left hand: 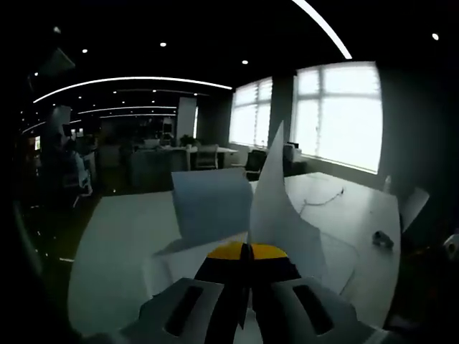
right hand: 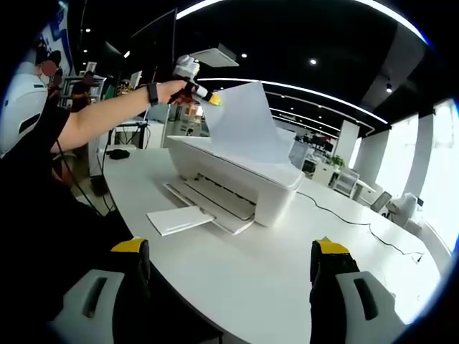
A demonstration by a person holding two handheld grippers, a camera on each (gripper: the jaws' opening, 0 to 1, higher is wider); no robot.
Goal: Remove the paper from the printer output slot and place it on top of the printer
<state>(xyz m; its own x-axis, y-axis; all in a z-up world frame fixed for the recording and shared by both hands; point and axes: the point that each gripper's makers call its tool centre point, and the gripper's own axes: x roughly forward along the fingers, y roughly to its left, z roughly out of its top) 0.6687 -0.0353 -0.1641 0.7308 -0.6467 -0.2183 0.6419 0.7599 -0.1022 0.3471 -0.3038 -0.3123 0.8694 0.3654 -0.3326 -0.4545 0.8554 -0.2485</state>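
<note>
A white sheet of paper (left hand: 281,208) stands up edge-on from my left gripper (left hand: 249,252), whose yellow-tipped jaws are shut on it. In the right gripper view that same left gripper (right hand: 203,95) holds the paper (right hand: 244,125) above the white printer (right hand: 237,179), with the sheet's lower edge hanging down to the printer's top. A second sheet (right hand: 179,219) lies on the table beside the printer's output tray (right hand: 208,202). My right gripper (right hand: 229,258) is open, well short of the printer, with nothing between its yellow-tipped fingers (right hand: 130,247).
The printer stands on a long white table (right hand: 272,279) with a black cable (right hand: 358,218) trailing across it. A person's arm (right hand: 100,118) reaches in from the left. Below the left gripper lies the printer's white top (left hand: 129,236). Office desks, chairs and bright windows (left hand: 337,115) lie beyond.
</note>
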